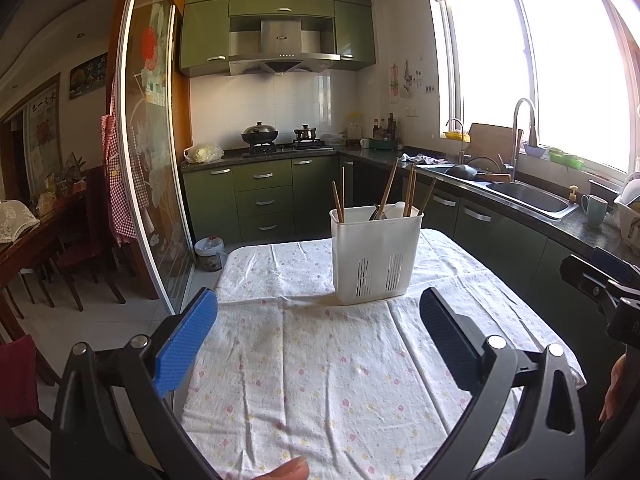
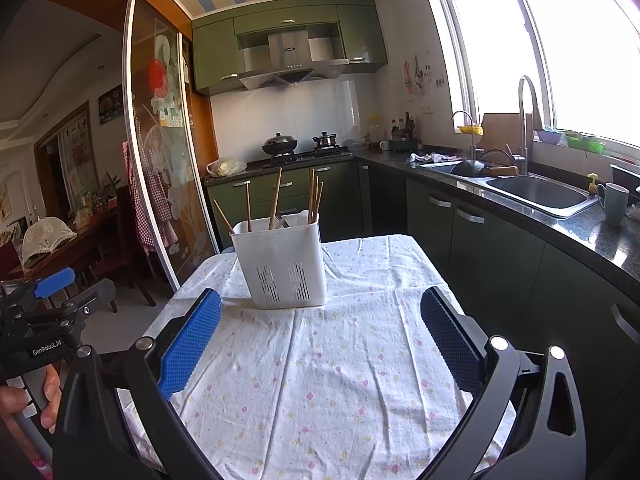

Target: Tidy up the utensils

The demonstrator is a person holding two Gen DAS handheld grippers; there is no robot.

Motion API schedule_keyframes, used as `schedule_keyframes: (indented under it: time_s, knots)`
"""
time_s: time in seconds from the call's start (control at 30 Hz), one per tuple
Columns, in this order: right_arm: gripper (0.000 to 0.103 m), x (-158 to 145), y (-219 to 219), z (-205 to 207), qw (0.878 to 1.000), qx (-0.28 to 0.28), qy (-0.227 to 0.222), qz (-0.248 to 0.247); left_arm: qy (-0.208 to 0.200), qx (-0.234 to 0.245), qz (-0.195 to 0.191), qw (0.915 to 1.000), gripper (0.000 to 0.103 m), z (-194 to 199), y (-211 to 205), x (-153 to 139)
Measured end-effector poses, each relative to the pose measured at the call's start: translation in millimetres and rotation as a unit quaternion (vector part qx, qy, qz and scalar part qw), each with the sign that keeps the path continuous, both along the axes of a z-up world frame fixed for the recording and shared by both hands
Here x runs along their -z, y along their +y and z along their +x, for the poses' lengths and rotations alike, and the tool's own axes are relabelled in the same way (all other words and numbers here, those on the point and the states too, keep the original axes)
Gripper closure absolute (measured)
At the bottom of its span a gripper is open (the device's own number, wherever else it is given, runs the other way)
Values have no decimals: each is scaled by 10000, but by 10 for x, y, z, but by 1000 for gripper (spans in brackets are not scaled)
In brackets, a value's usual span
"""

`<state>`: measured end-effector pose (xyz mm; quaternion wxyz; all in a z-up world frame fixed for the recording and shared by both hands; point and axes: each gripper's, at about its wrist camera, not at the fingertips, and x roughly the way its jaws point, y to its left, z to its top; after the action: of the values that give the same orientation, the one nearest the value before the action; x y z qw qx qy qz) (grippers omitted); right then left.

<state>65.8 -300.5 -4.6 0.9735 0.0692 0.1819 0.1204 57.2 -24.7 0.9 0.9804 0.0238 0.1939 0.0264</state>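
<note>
I see both hand-held grippers, left (image 1: 318, 306) and right (image 2: 320, 308), spread empty above the floral-clothed worktop (image 1: 320, 380); white slotted plastic utensil caddy (image 1: 374, 256) holds wooden chopsticks (image 1: 408, 190).

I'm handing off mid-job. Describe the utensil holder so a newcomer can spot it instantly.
Find the table with the floral cloth in the middle of the kitchen. Near its far end stands a white plastic caddy, slotted near its base. Wooden chopsticks stick up from it, and nothing else stands on the cloth.
</note>
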Motion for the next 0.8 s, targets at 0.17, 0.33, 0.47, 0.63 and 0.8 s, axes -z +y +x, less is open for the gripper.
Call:
schedule_keyframes:
  time_s: [0.17,0.33,0.47,0.63,0.8]
  knots:
    - [5,10,1,12,10000,2,6,-7,15,11,-20,10000,7,-4,0,4]
    - [5,25,-6,30,10000,-16,28,-12,28,36,-19,10000,7,-5,-2,11]
    - [5,27,-7,34,10000,-25,34,-15,28,30,25,10000,7,6,-15,4]
    - [5,23,-6,33,10000,-20,30,-11,82,99,-27,9999,7,12,-12,7]
    - [5,22,-3,33,10000,-19,36,-18,144,120,-40,9998,7,40,-3,15]
